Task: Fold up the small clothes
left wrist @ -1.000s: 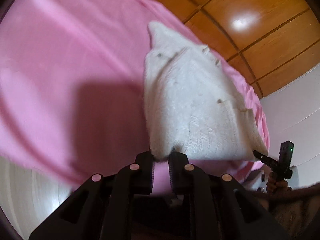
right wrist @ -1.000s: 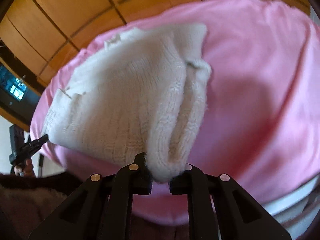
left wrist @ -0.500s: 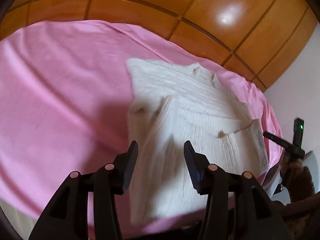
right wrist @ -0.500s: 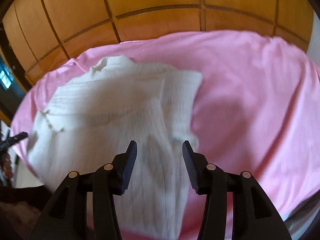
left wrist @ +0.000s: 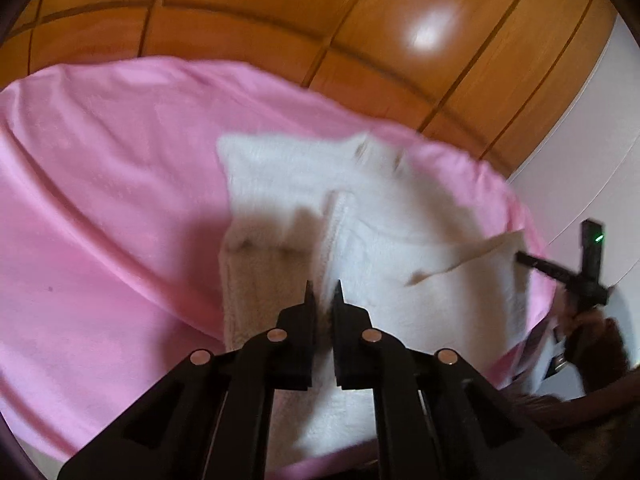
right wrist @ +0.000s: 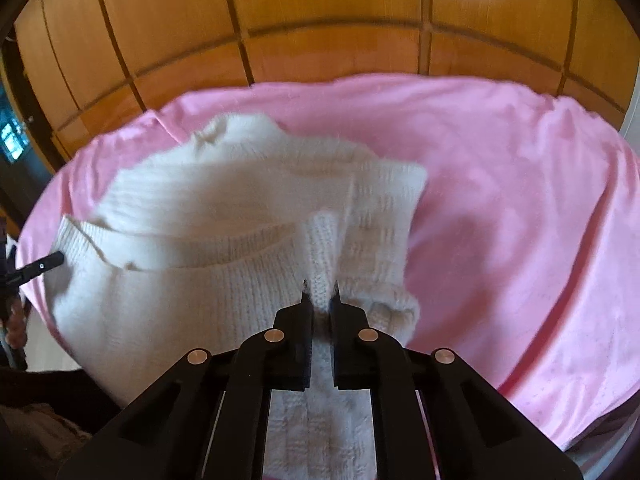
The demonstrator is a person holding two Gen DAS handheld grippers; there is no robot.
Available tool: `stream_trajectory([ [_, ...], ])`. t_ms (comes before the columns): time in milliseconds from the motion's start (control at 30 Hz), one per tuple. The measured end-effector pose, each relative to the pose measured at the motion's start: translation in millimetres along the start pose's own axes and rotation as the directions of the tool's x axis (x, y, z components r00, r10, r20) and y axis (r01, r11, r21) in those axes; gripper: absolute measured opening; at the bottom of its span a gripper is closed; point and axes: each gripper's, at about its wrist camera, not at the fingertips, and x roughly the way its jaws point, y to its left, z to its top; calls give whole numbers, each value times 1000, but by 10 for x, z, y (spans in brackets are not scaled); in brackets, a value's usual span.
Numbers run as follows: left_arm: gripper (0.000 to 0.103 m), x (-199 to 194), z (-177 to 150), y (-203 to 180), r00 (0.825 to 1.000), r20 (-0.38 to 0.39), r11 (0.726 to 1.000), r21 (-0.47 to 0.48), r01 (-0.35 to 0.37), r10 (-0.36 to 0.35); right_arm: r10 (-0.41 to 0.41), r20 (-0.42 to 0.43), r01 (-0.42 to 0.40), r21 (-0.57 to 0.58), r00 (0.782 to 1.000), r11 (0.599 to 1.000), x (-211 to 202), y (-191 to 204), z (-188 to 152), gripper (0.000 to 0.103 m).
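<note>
A small white knit sweater point(left wrist: 384, 216) lies on a pink sheet point(left wrist: 104, 184); it also shows in the right wrist view point(right wrist: 208, 216). My left gripper point(left wrist: 323, 292) is shut on a ridge of the sweater's knit near its left side. My right gripper point(right wrist: 320, 292) is shut on a raised fold of the sweater at its right side, lifting it slightly. The sweater's lower hem hangs near the bed's front edge. The other gripper shows small at the far side of each view, in the left wrist view point(left wrist: 576, 276) and in the right wrist view point(right wrist: 40, 268).
The pink sheet point(right wrist: 520, 208) covers a bed. Wooden panelled wall point(right wrist: 320, 20) stands behind it. A white wall point(left wrist: 580, 168) is to the right in the left wrist view. A dark screen point(right wrist: 12, 140) glows at the far left.
Both grippers were shut on the sweater's hem, opened half a second ago over the laid-down sweater, and are now shut again on folds of it.
</note>
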Motion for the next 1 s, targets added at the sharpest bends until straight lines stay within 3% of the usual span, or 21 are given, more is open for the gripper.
stream_trajectory([
  [167, 5, -243, 386, -51, 994, 103, 1000, 9, 26, -27, 29, 109, -33, 37, 994, 999, -178, -53, 396, 6],
  [300, 5, -69, 850, -68, 990, 137, 999, 29, -19, 15, -4, 175, -6, 55, 985, 998, -32, -128, 861, 6],
  [400, 5, 224, 1235, -27, 989, 134, 998, 21, -59, 56, -44, 177, 28, 90, 983, 996, 246, -249, 1182, 6],
  [500, 5, 631, 1515, 67, 989, 93, 993, 1, -115, 115, -92, 145, 75, 121, 985, 990, 667, -399, 1435, 5],
  [600, 5, 1121, 1606, 232, 981, -2, 980, -27, -196, 196, -141, 32, 134, 172, 989, 976, 1266, -539, 1469, 5],
  [667, 6, 1443, 1568, 341, 957, -80, 959, -33, -283, 280, -168, -45, 173, 178, 985, 969, 1593, -592, 1366, 5],
  [733, 14, 1574, 1499, 397, 942, -120, 947, -26, -319, 314, -168, -86, 182, 189, 982, 965, 1767, -624, 1275, 5],
  [800, 29, 1541, 1459, 393, 920, -109, 925, -26, -380, 376, -167, -75, 178, 202, 983, 963, 1771, -649, 1235, 7],
  [833, 30, 1472, 1452, 377, 923, -86, 925, -34, -378, 374, -172, -62, 181, 211, 983, 961, 1718, -663, 1240, 22],
  [867, 30, 1397, 1449, 350, 932, -63, 932, -42, -360, 357, -193, -34, 196, 214, 981, 957, 1633, -668, 1252, 45],
  [933, 30, 1226, 1463, 236, 951, -9, 950, -35, -309, 309, -196, 51, 183, 202, 979, 962, 1412, -606, 1284, 50],
  [1000, 30, 1134, 1493, 63, 974, 33, 974, -1, -226, 226, -127, 107, 107, 176, 986, 979, 1235, -448, 1323, 50],
])
